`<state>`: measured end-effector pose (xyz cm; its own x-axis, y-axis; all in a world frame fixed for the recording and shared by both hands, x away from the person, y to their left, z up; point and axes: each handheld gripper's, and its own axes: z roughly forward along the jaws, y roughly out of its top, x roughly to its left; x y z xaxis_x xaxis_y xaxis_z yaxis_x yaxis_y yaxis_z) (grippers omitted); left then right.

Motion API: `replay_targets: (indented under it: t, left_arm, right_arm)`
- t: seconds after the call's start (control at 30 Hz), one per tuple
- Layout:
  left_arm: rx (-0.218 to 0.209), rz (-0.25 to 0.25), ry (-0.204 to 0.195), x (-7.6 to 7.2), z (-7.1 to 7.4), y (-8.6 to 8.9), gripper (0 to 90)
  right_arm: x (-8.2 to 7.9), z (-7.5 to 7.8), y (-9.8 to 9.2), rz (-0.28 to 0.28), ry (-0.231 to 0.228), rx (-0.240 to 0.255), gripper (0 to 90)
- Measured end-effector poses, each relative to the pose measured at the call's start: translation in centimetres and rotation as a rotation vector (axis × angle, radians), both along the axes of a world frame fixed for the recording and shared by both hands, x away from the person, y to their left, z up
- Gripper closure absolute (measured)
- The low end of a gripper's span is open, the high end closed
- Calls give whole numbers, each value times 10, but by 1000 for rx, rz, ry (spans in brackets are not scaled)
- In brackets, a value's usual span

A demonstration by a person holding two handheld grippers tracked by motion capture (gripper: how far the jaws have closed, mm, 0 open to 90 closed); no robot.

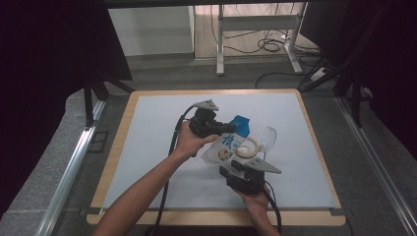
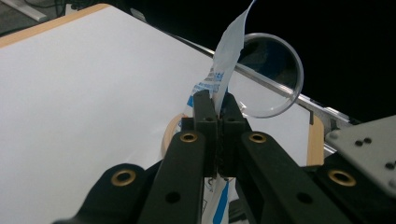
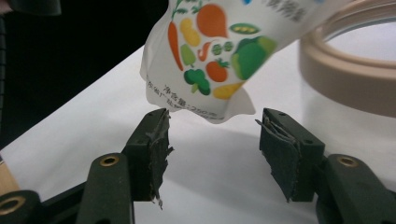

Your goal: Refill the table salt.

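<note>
A white and blue pouch (image 1: pixel 227 144) printed with vegetables hangs tilted above the white mat (image 1: pixel 152 147). My left gripper (image 1: pixel 230 129) is shut on the pouch's upper edge (image 2: pixel 226 70), jaws pressed together around the thin film. The pouch's lower end (image 3: pixel 210 56) hangs just above and between the fingers (image 3: pixel 152 144) of my right gripper (image 3: pixel 212 140), which stands open below it and touches nothing. In the high view the right gripper (image 1: pixel 231 168) sits near the front of the mat. A beige tape ring (image 1: pixel 247 147) lies beside the pouch. Behind it sits a clear round dish (image 1: pixel 268 136).
The tape ring (image 3: pixel 355 79) is close to the right gripper's right finger. The clear dish (image 2: pixel 272 74) stands on edge past the left gripper's jaws. The mat lies on a wooden board (image 1: pixel 123 147). Behind the table are a metal frame (image 1: pixel 255 22) and floor cables (image 1: pixel 270 45).
</note>
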<state>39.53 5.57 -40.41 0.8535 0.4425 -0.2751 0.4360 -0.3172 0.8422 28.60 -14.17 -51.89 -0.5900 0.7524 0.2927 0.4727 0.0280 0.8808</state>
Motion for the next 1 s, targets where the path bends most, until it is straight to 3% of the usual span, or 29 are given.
replay_targets:
  t: [0.3,0.63,1.0]
  left_arm:
    - [-6,7,-1,-1,-1,6,895]
    - [-20,32,1,-2,-5,21,895]
    - [-55,103,-12,-4,-10,59,895]
  right_arm:
    - [-8,0,-30,-37,-20,11,426]
    - [-13,-3,-68,-117,-24,13,425]
    - [-12,-6,-88,-179,-28,2,425]
